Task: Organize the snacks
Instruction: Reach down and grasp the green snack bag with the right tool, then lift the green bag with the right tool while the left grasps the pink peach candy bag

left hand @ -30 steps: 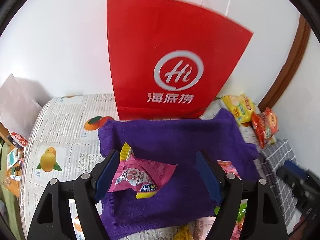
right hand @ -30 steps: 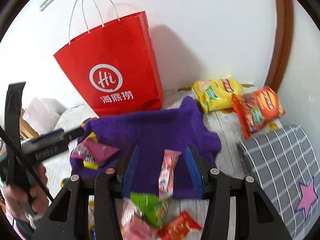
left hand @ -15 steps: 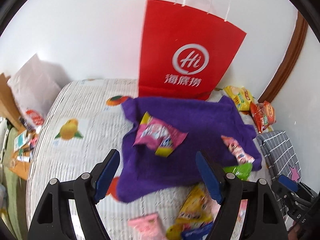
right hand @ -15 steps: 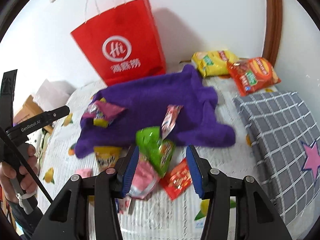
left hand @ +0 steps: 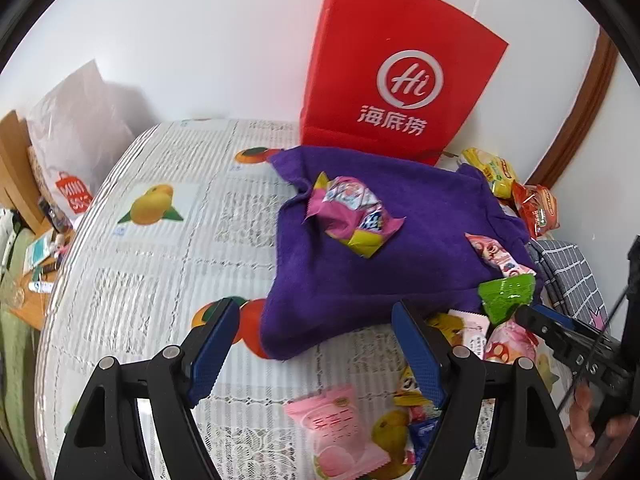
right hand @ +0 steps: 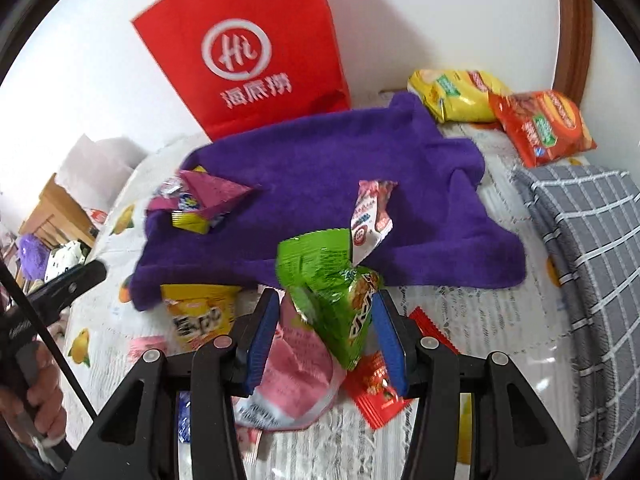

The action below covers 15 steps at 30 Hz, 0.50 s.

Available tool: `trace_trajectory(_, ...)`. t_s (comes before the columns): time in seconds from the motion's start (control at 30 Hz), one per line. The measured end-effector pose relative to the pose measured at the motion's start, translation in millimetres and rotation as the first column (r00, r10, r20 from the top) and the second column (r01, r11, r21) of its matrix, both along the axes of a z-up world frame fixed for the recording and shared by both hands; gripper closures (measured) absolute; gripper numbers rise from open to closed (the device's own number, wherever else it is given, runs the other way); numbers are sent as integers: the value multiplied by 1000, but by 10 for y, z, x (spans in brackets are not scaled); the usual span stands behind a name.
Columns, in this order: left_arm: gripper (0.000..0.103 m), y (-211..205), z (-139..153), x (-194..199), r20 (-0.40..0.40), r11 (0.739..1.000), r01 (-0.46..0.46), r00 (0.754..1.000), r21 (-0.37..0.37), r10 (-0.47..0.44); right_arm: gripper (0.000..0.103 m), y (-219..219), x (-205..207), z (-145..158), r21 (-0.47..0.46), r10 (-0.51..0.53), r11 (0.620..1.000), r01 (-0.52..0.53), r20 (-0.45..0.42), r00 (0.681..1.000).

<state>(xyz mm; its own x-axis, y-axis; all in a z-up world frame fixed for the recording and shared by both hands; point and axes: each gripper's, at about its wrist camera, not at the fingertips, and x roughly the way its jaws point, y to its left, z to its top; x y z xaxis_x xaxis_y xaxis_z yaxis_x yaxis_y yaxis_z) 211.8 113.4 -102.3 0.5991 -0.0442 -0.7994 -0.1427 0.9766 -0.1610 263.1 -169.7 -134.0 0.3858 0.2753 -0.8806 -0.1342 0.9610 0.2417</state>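
Note:
A purple towel lies on the table before a red paper bag. On it lie a pink-yellow snack packet and a slim pink-white packet. Several more packets are heaped at the towel's near edge: a green one, a pink one, a yellow one, a red one. My right gripper is open, its blue pads either side of the green packet. My left gripper is open and empty above the tablecloth, near a pink packet.
Yellow and orange chip bags lie at the back right by a brown door frame. A grey checked cushion sits on the right. A white plastic bag and clutter stand off the table's left edge.
Both grippers have pulled back toward me from the towel. The heap of packets at the towel's near edge came into view, and the green packet now sits between the right pads.

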Motion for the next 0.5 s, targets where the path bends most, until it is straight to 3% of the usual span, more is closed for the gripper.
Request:
trace_trajectory(0.23,26,143,-63,-87,-12,1000,-23,1000,-7,23,48,85,156,-216,-29,-22,999,21,-38,999)
trace_trajectory(0.33,26,157,-58,-133,-13,1000,-21,1000,5,21,51,99,160,-228,-42,-22,999,21,-33,999)
trace_trajectory(0.4,26,168,-49,-172,-14,1000,-23,1000,2,23,60,68,119,-183,-37,-25,999,24,-27,999)
trace_trajectory(0.5,26,174,-23,-249,-9,1000,-25,1000,-2,25,62,30,12,-76,-1,-22,1000,22,-7,1000)
